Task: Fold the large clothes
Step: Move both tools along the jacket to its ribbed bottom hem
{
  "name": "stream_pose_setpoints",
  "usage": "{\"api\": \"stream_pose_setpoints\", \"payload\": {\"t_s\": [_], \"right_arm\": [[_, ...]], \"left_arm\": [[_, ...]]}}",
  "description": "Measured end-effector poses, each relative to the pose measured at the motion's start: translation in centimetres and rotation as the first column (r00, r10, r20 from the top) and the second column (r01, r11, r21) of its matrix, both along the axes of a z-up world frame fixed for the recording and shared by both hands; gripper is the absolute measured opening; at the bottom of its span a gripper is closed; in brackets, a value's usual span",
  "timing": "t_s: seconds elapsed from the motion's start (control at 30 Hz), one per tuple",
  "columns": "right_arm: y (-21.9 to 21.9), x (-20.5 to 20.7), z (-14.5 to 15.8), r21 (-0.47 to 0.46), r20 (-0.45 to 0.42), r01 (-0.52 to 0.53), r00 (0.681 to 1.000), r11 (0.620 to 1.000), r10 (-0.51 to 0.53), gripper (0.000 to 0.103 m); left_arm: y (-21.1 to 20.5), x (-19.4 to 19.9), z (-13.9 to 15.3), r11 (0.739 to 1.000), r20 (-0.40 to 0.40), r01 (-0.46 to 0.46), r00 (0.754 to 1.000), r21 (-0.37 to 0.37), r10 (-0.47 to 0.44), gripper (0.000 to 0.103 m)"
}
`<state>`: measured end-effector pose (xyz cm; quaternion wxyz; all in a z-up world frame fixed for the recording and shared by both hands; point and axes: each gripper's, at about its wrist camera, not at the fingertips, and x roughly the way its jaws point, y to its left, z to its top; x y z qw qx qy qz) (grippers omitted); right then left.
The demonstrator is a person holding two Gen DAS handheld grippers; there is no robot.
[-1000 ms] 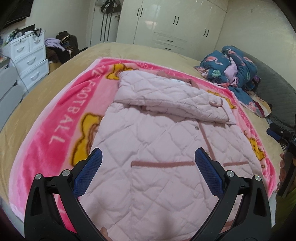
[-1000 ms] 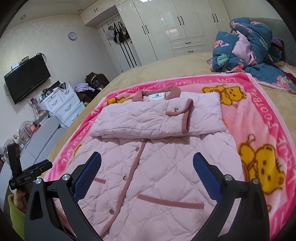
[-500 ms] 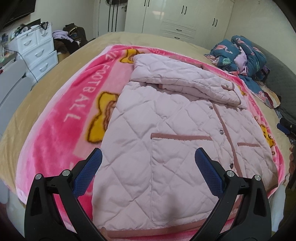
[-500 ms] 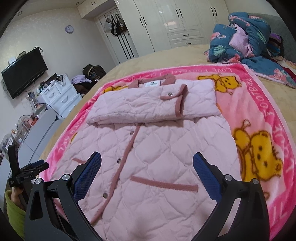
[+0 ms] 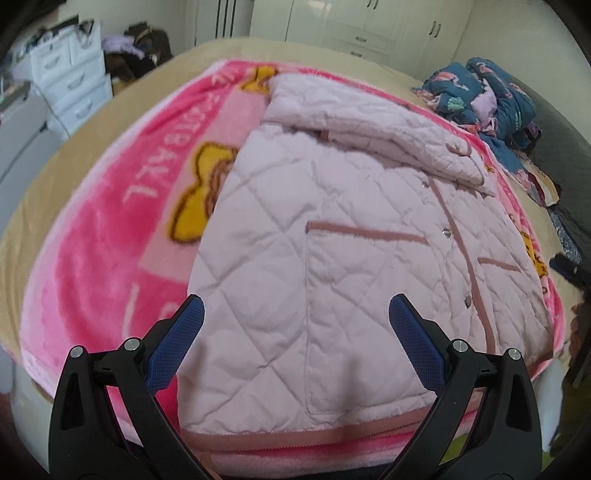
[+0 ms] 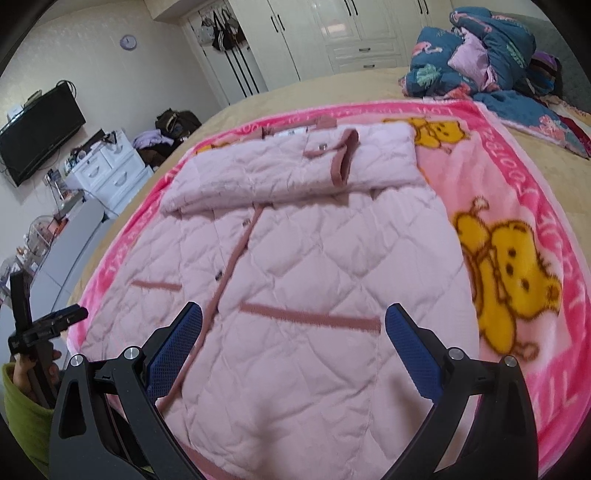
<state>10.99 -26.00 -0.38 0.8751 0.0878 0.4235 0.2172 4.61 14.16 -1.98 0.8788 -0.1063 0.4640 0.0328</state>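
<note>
A pale pink quilted jacket (image 5: 332,229) lies front-up on a pink bear-print blanket (image 5: 110,221), its sleeves folded across the chest (image 5: 369,125). Its hem (image 5: 314,434) lies at the near bed edge. My left gripper (image 5: 295,317) is open and empty, hovering over the hem's left part. My right gripper (image 6: 293,317) is open and empty over the jacket's (image 6: 314,258) lower right part, near a pocket trim (image 6: 310,315). The left gripper (image 6: 44,325) also shows at the left edge of the right wrist view. The blanket (image 6: 509,206) extends right.
A heap of blue patterned bedding (image 6: 480,48) lies at the far right of the bed. White drawers (image 6: 107,173), a TV (image 6: 37,133) and bags (image 6: 173,122) stand left of the bed. White wardrobes (image 6: 332,33) line the back wall.
Both grippers have drawn back toward the near bed edge and lowered, so the jacket's hem now shows in the left wrist view. Both stay open. The jacket has not moved.
</note>
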Motion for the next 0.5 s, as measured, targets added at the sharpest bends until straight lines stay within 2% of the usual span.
{"api": "stream_pose_setpoints", "payload": {"t_s": [0.2, 0.5], "right_arm": [[-0.6, -0.6, -1.6, -0.008, -0.045, 0.000, 0.999, 1.000, -0.001, 0.099], [-2.6, -1.1, -1.5, -0.019, -0.048, 0.025, 0.998, 0.999, -0.026, 0.099]], "left_arm": [[2.4, -0.1, -2.4, 0.993, -0.137, -0.109, 0.985, -0.043, 0.102, 0.094], [3.8, 0.1, -6.1, 0.981, -0.319, -0.156, 0.941, -0.118, 0.111, 0.094]]}}
